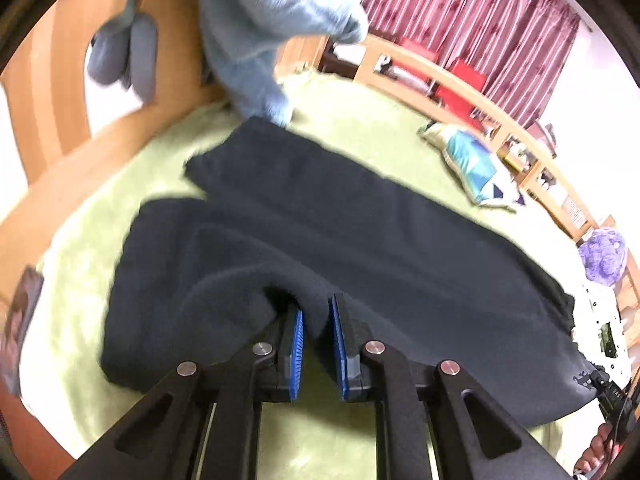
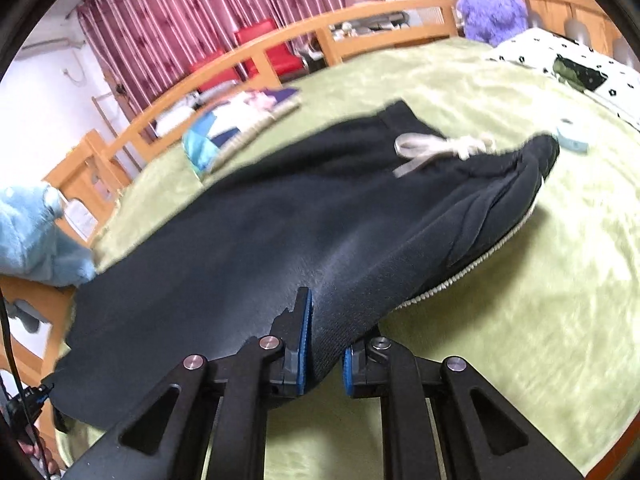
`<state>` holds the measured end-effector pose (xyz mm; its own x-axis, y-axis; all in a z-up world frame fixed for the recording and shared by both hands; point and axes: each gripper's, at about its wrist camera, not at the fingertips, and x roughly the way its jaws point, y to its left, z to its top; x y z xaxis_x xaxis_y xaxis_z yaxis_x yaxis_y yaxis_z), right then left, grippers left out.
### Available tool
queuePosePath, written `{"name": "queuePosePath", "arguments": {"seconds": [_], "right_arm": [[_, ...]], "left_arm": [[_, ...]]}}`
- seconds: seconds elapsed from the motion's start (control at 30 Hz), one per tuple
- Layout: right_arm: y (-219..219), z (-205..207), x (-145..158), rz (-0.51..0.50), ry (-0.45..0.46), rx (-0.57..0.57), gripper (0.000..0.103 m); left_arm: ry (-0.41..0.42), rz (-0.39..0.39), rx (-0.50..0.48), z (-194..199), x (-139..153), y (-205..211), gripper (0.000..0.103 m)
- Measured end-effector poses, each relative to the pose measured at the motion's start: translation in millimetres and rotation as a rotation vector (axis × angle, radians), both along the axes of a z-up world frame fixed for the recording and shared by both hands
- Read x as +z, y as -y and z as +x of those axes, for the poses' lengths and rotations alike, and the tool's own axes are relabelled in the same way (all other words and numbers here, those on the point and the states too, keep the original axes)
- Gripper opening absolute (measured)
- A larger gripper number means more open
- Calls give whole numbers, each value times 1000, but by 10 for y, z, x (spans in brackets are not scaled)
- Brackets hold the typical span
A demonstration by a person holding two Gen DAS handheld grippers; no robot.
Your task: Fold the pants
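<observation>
The left claw [image 1: 318, 316] is clamped on a raised fold of the dark navy pants [image 1: 360, 240], with the cloth pinched between its blue pads [image 1: 297, 352] and bunching up just ahead of them. The right claw [image 2: 326, 328] is likewise clenched on the pants [image 2: 280, 232], gripping a thick bundle of fabric near the waist end, where the ribbed knit bulges out between its blue pads [image 2: 305, 340]. From both grips the pants stretch away across a bed covered by a light green blanket [image 1: 380, 128], lifted at the near edge and lying on the blanket farther off. In the left wrist view the two legs spread apart towards the far left. In the right wrist view the waistband sits to the right with a pale grey drawstring [image 2: 440, 148] tied in a loose bow, and a pale ribbed edge runs along the underside. A light blue plush toy [image 1: 272, 32] hangs over the leg ends. Beside the pants on the blanket lies a folded patchwork cloth [image 2: 224, 132] in blue and white. A purple plush toy [image 2: 490, 8] and a white spotted pillow [image 2: 568, 60] sit at the head of the bed. A wooden bed rail [image 2: 280, 52] curves along the far side, with striped red curtains [image 2: 192, 12] behind it.
</observation>
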<state>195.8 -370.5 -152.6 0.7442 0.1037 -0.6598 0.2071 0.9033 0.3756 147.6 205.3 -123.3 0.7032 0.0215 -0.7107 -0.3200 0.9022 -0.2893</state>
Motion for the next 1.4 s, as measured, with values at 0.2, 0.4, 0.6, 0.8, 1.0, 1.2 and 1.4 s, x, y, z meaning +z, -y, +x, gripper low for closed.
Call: {"name": "queuePosePath", "arguments": {"seconds": [0.2, 0.4, 0.6, 0.8, 1.0, 1.2, 1.4], "right_arm": [[-66, 293, 448, -48, 33, 16, 11], [-99, 746, 661, -38, 53, 11, 10], [-99, 1307, 734, -11, 71, 0, 10], [-112, 1854, 659, -8, 68, 2, 10], [-128, 2386, 496, 9, 66, -12, 10], [-125, 2765, 171, 8, 34, -21, 10], [-195, 2904, -254, -49, -75, 23, 29]], "left_arm": [[90, 50, -17, 267, 452, 29, 13], [126, 54, 0, 648, 610, 50, 13], [156, 60, 17, 1141, 671, 88, 13], [146, 110, 26, 1723, 572, 124, 13], [142, 151, 21, 2164, 422, 125, 13], [115, 152, 16, 2503, 155, 132, 13], [46, 125, 3, 2665, -114, 188, 23]]}}
